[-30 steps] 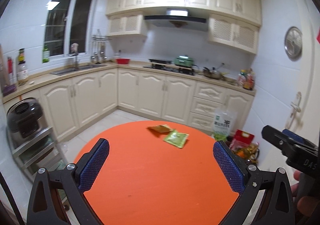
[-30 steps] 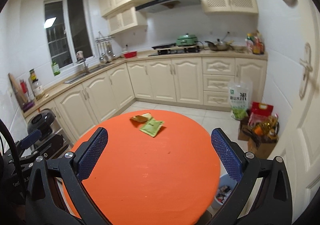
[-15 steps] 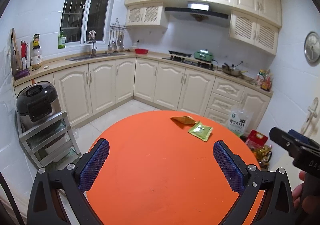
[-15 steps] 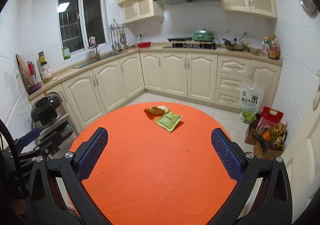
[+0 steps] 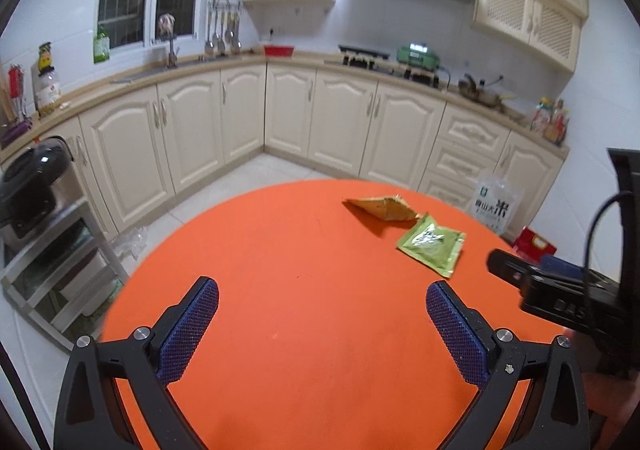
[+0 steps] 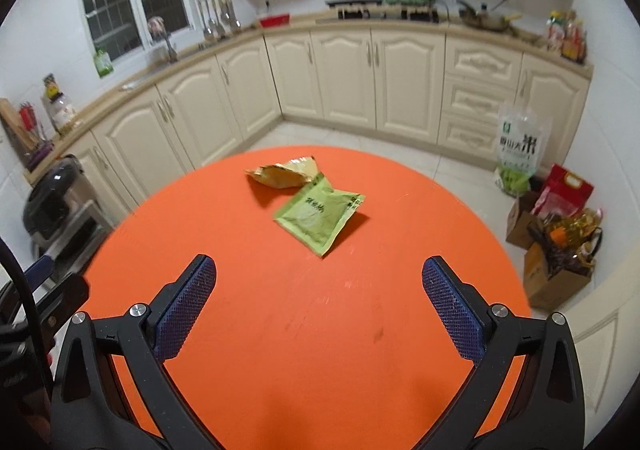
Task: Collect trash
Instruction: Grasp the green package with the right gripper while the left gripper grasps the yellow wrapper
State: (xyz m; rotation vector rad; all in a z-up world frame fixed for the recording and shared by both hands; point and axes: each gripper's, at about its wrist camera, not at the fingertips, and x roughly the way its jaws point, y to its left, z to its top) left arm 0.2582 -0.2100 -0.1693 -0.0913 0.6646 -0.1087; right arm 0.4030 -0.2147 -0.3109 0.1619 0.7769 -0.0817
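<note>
Your bench (image 6: 360, 330) is plain orange; on it you have a green packet (image 6: 318, 213) with dark print, seemingly lettering, and a tan-gold wrapper (image 6: 282, 175). Your tongs' pads (image 6: 186, 308) are dimpled blue.

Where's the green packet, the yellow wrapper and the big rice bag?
green packet (image 6: 320, 215), right wrist view, middle of its face
yellow wrapper (image 6: 280, 176), right wrist view, its crumpled middle
rice bag (image 6: 519, 144), right wrist view, its printed label

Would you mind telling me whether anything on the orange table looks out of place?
Yes: two empty-looking wrappers lie on the far part of the orange table. A crumpled tan wrapper and a flat green packet sit close together, their edges seeming to meet. Both open grippers, left gripper and right gripper, hold nothing.
</note>
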